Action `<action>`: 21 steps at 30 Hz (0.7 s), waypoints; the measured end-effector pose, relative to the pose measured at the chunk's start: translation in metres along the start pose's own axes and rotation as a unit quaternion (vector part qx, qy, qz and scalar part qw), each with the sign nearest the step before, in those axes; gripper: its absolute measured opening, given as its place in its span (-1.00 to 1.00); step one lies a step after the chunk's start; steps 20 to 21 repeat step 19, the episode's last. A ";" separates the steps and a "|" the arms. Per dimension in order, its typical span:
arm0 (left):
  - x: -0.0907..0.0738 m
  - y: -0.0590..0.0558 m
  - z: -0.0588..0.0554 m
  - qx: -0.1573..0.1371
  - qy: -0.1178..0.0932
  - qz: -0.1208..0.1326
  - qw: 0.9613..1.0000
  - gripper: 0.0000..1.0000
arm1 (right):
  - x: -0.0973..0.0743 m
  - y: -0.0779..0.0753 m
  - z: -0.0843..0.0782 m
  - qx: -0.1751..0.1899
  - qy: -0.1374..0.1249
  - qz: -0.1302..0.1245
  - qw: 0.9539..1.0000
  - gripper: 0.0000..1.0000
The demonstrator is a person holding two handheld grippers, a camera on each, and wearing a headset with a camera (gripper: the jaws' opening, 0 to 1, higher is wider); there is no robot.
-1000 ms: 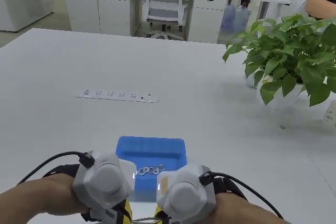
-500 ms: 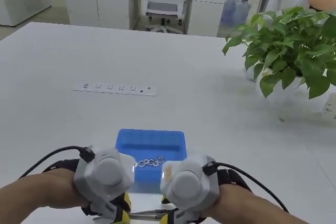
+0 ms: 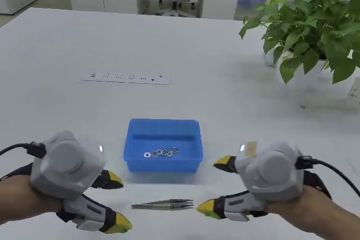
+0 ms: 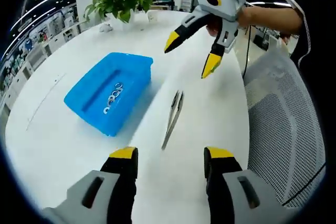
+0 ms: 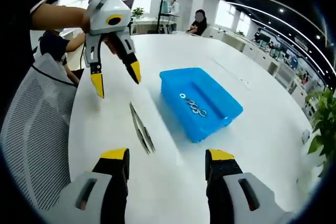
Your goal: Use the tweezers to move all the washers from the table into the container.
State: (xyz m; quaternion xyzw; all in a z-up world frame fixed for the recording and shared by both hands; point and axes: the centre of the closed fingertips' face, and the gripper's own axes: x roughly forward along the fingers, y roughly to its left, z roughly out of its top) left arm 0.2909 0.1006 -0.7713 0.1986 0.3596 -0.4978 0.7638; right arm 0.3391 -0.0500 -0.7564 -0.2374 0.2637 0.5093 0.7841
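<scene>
evidently the tweezers (image 3: 163, 204) are laid flat on the table (image 3: 236, 105), just in front of the blue container (image 3: 163, 123) and between the two grippers, where either one could reach them. the left gripper (image 3: 118, 203) is held with its jaws apart and nothing between them, and the right gripper (image 3: 211, 186) is likewise spread and empty. each is kept to its own side of the tweezers, with its tips turned inward toward them. the washers (image 3: 161, 152) are seen clustered in a short row on the container's floor, and every washer that can be made out lies inside it, though something so small could be missed on the pale surface. from this it is judged that the moving is done or nearly so, and that the tweezers are set down because no further picking is called for. the container is placed close to the person, so that only short carries are required. should a stray washer be found, the tweezers would have to be taken up and squeezed gently.
</scene>
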 end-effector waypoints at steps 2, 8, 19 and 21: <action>-0.008 0.002 0.003 -0.004 -0.018 0.014 1.000 0.31 | -0.007 -0.006 -0.003 0.021 -0.010 -0.013 1.000 0.40; -0.027 0.010 0.017 -0.024 -0.075 0.050 0.996 0.61 | -0.025 -0.017 -0.010 0.058 -0.038 -0.026 0.997 0.76; -0.031 0.008 0.040 0.011 -0.104 0.062 0.993 0.99 | -0.030 -0.013 -0.009 0.058 -0.053 -0.020 0.997 1.00; -0.031 0.008 0.040 0.011 -0.104 0.062 0.993 0.99 | -0.030 -0.013 -0.009 0.058 -0.053 -0.020 0.997 1.00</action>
